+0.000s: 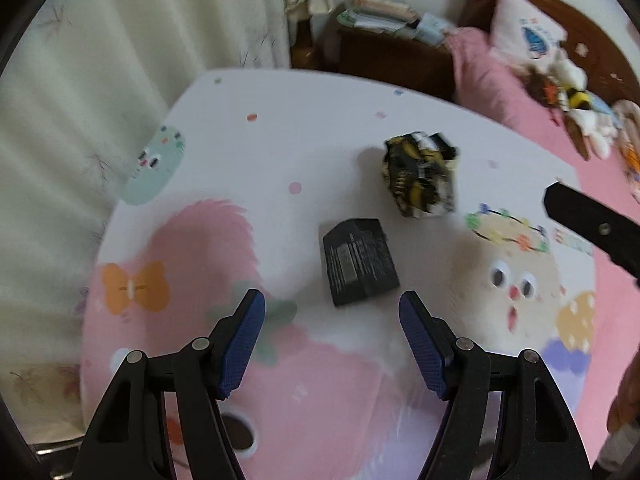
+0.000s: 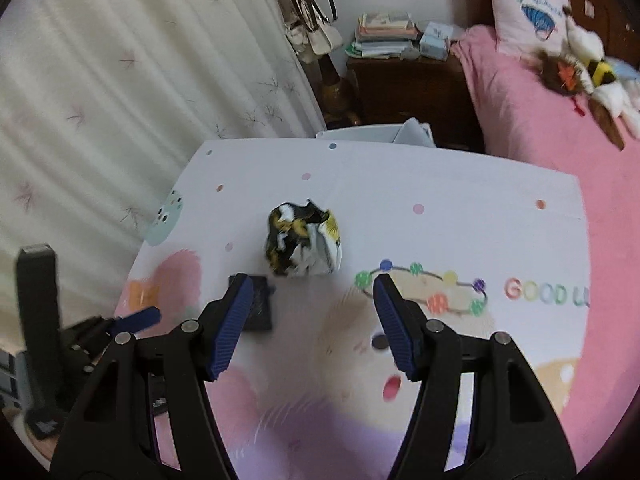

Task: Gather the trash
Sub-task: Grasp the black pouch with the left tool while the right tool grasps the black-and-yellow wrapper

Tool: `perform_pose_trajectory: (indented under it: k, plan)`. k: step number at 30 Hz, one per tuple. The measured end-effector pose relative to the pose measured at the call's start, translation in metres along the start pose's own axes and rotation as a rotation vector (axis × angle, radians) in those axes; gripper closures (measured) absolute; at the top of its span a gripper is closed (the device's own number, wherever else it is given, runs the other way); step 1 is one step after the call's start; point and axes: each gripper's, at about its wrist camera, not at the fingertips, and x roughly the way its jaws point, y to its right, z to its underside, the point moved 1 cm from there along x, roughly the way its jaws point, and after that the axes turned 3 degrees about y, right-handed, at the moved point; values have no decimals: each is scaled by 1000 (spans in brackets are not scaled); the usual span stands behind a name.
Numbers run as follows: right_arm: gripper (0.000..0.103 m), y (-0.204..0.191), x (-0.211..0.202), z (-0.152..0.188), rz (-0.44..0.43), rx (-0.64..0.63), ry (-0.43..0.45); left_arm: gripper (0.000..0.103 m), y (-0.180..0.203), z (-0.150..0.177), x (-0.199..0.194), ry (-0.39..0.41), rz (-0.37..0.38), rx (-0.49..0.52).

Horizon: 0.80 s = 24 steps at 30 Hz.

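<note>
Bedroom setting: a counter [image 1: 340, 128] covered with a white cloth printed with pastel cartoon animals and coloured dots stands beside a bed with pink bedding [image 2: 540, 120]. Cream curtains [image 2: 120, 80] hang to the left, and a dark wooden nightstand [image 2: 404, 88] stacked with books sits behind the counter.

Two pieces of trash lie near the middle of the counter. One is a crumpled wrapper [image 1: 420, 176], black, yellow and white, balled up. Just beside it, nearer the cameras, lies a small flat black box [image 1: 360, 262] with fine print on its face. The two look close together but not touching.

Left claw [image 1: 332, 308] hovers above the cloth with its blue-padded fingers spread wide, holding nothing; the black box sits just ahead of the gap between them.

Right claw [image 2: 312, 292] is likewise wide apart and empty, the crumpled wrapper lying just beyond its fingertips, the black box partly hidden behind its left finger.
</note>
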Motion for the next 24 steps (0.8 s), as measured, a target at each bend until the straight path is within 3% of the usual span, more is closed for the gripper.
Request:
perform_pose_trajectory:
  k: [6,10,12,14,17,24]
  plan:
    - [43,16,43,-7,-46,36,-42,43,9,-14,62,-76,-11,-59]
    - [43,13,62,-7,-62,25,-57,62,8,-16,78,-87,13,-96]
    - [42,10,75,-9,-72,20,-68,66,5,-16,79,-79,21,-107]
    - [38,6,85,-8,-81,23,-82,76,1,-17,81,-68,21,-113]
    - [33,-1,102,-7,-79,10,-94,82,-14,-17,77,-41,6,-149]
    - [30,-16,140,-9,-44,8,-120,82,-54,-21,66,-3,-14,-253]
